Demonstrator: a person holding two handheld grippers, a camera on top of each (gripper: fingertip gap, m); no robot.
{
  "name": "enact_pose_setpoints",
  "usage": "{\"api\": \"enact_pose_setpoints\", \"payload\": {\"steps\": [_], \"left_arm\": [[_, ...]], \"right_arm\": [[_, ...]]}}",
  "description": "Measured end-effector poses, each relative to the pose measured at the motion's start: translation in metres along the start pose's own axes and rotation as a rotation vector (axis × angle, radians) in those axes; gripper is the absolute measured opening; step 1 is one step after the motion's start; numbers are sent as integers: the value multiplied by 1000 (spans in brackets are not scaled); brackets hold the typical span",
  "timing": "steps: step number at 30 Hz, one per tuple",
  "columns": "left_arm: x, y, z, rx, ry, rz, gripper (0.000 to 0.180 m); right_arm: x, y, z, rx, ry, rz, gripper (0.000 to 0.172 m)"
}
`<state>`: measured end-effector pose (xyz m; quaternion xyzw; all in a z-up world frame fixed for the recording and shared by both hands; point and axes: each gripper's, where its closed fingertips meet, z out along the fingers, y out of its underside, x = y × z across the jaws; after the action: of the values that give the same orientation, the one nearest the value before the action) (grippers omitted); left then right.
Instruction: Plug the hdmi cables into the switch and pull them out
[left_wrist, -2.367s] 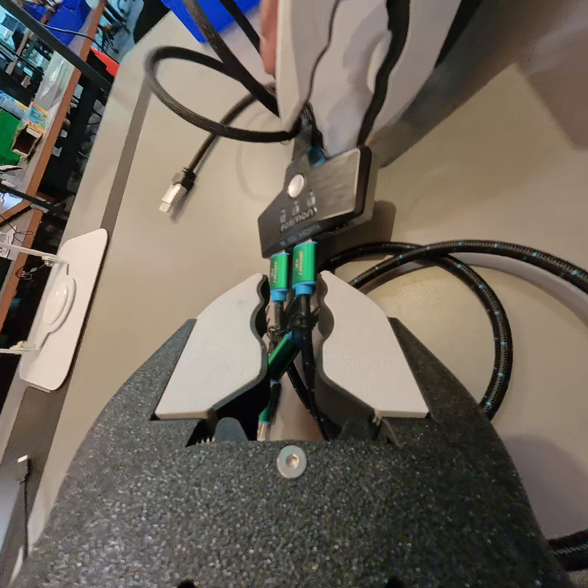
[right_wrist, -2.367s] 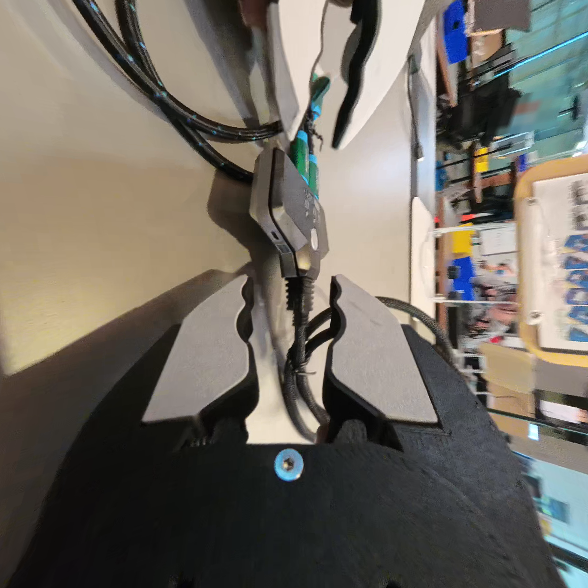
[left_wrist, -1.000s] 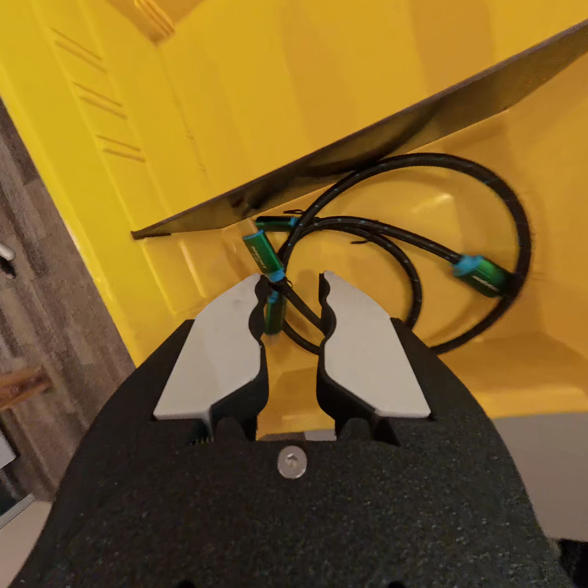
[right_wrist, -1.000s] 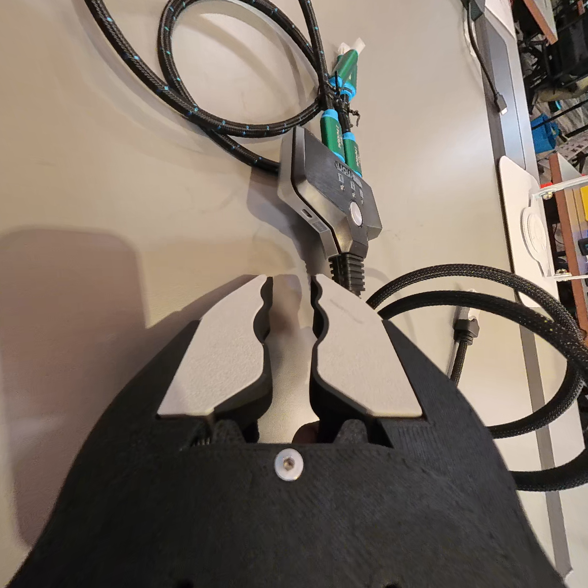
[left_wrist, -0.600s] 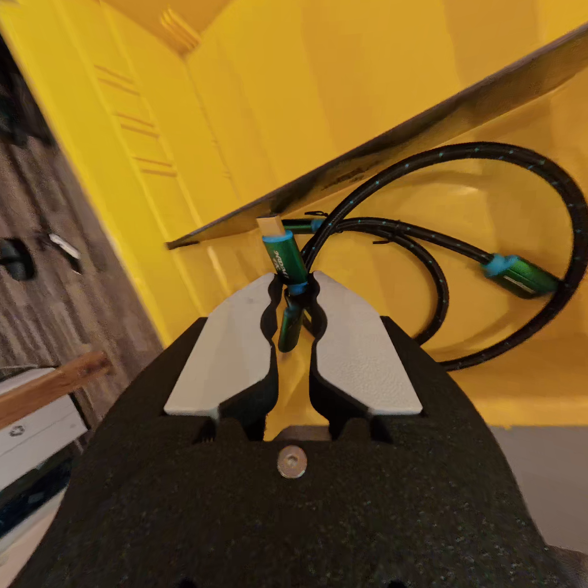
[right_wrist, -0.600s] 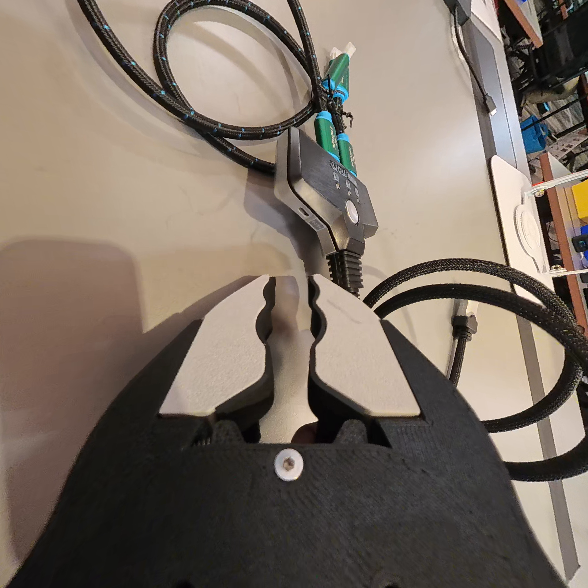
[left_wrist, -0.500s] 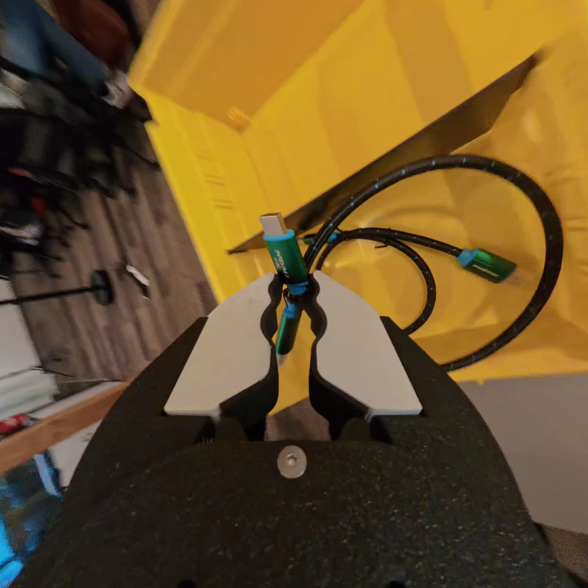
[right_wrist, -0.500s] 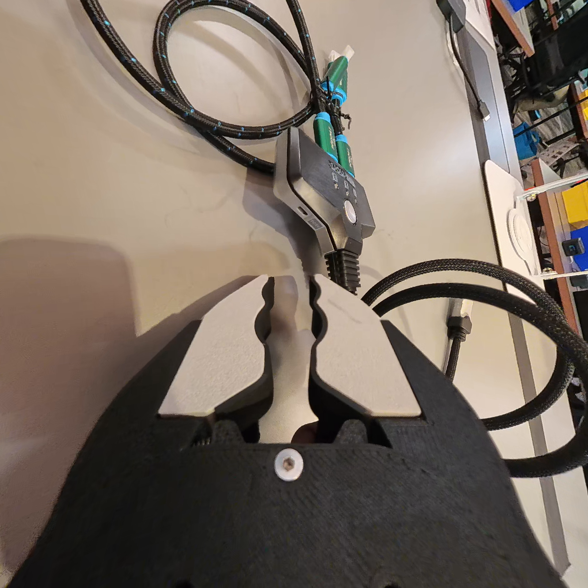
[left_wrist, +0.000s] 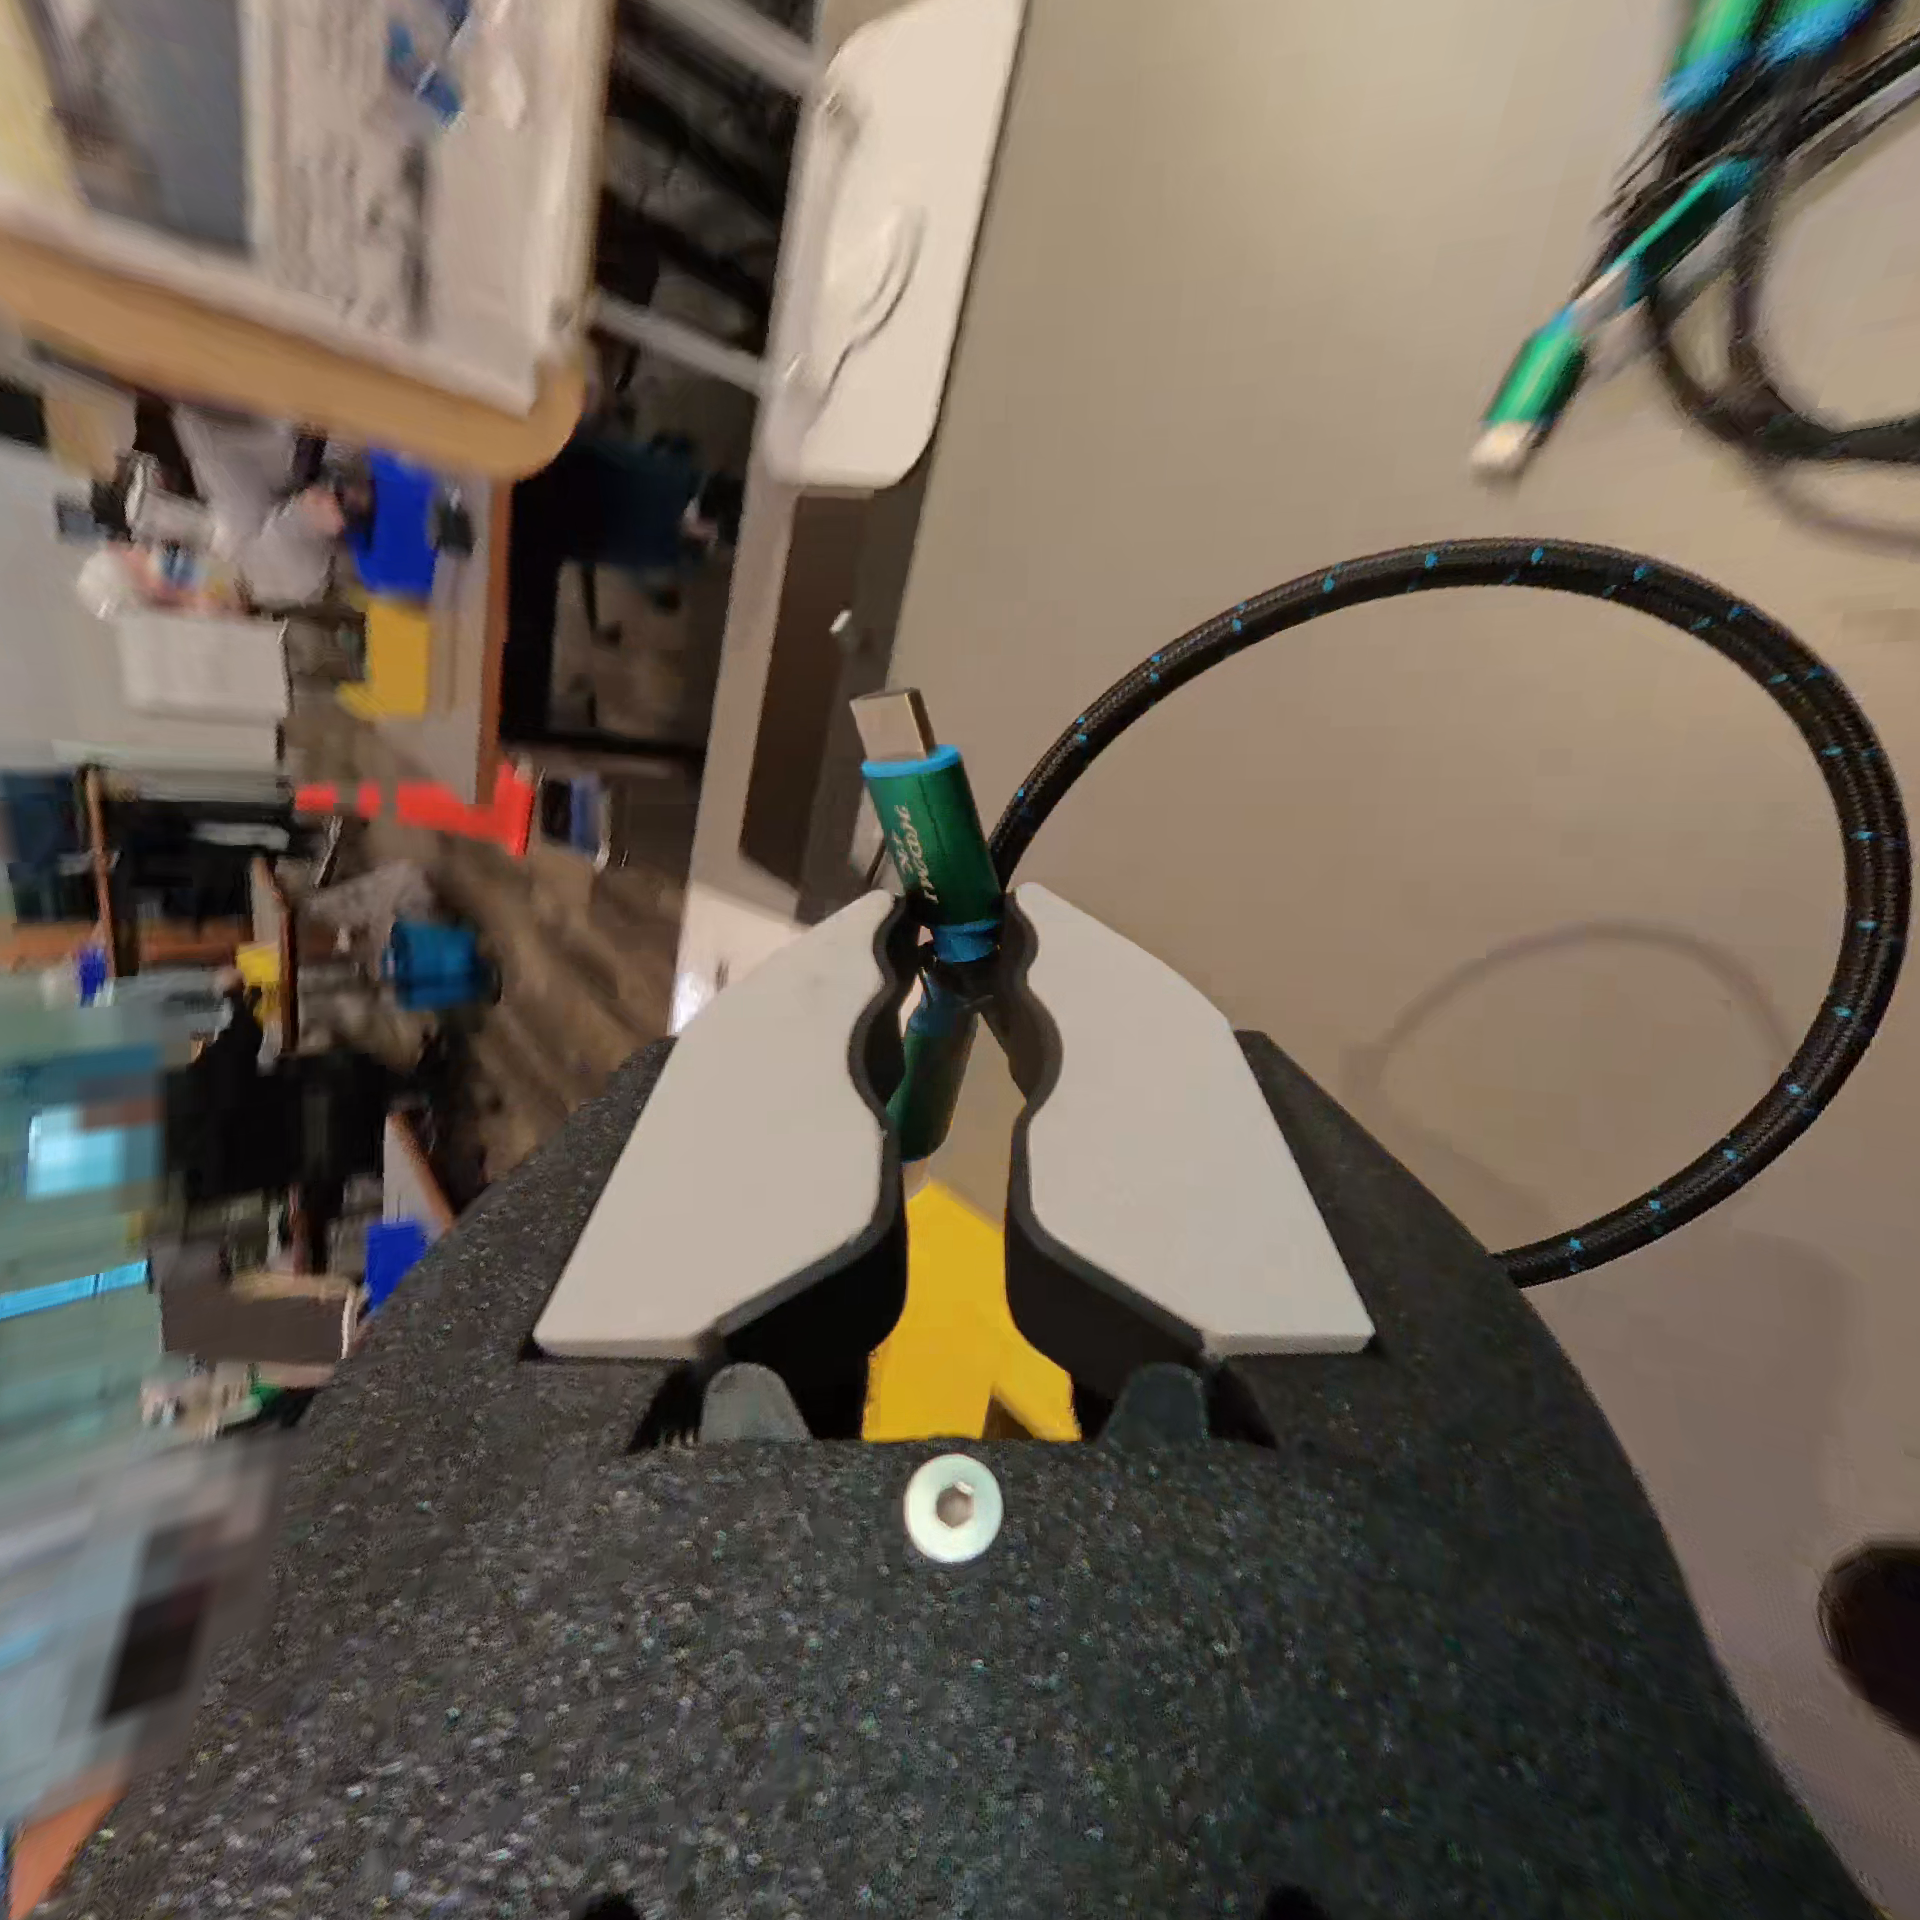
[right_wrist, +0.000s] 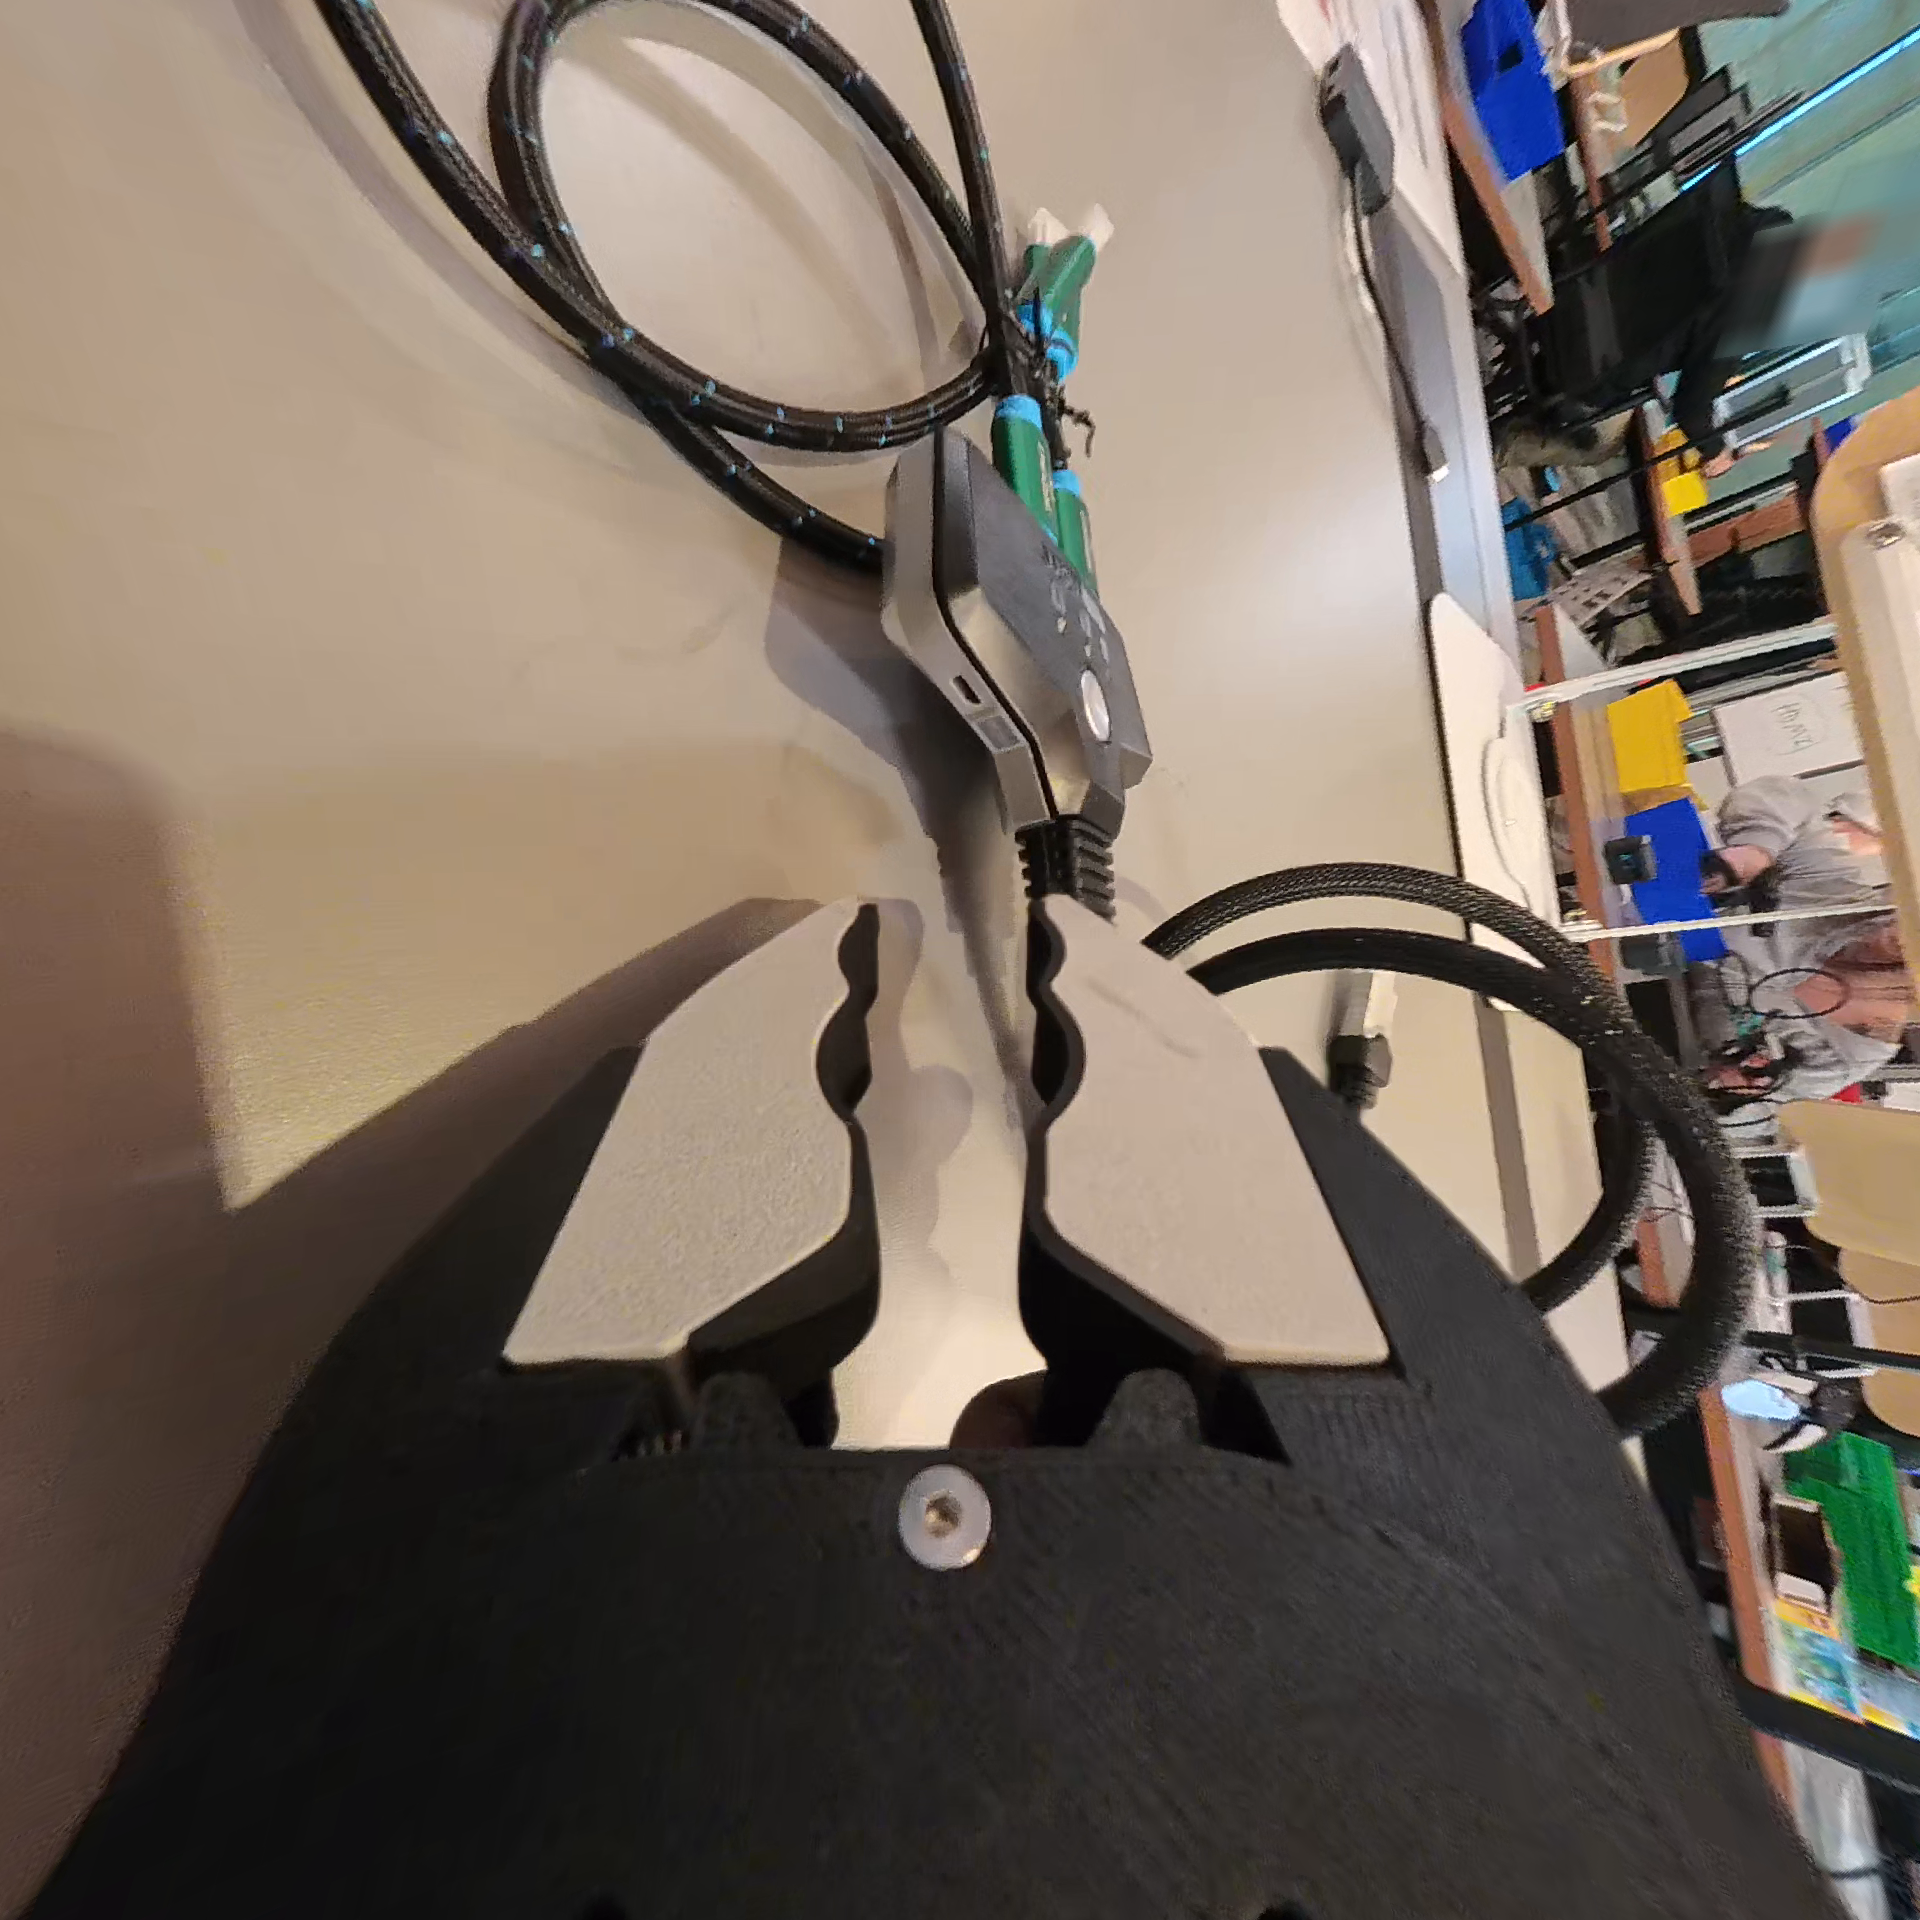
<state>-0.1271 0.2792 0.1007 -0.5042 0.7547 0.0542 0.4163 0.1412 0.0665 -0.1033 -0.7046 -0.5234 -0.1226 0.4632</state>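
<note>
Cable (left_wrist: 1558, 644) is now riding out of the yellow bin, left gripper (left_wrist: 951, 925) clamping its green plug (left_wrist: 930, 842) above the counter (left_wrist: 1351, 416); right gripper (right_wrist: 951, 935) is hovering empty, jaws parted, by the switch box (right_wrist: 1023, 644).

The green plug (left_wrist: 932, 836) looks like glossy metal with a bare metal tip. Its black cable (left_wrist: 1766, 727) has a rough woven cloth sleeve. The switch box (right_wrist: 1023, 634) is brushed dark metal. The table (right_wrist: 312, 520) is smooth and matt.
</note>
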Motion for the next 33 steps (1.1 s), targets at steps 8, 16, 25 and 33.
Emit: {"api": "enact_pose_setpoints", "payload": {"steps": [8, 16, 25, 33], "left_arm": [[147, -120, 109, 194, 320, 192, 16], [213, -153, 137, 232, 516, 202, 15], [229, -157, 145, 268, 476, 275, 15], [235, -162, 138, 321, 447, 333, 15]], "right_arm": [[4, -18, -1, 48, 77, -64, 30], [11, -49, 0, 135, 156, -92, 31], [9, -72, 19, 97, 192, -142, 32], [3, -83, 31, 66, 226, -243, 25]]}}
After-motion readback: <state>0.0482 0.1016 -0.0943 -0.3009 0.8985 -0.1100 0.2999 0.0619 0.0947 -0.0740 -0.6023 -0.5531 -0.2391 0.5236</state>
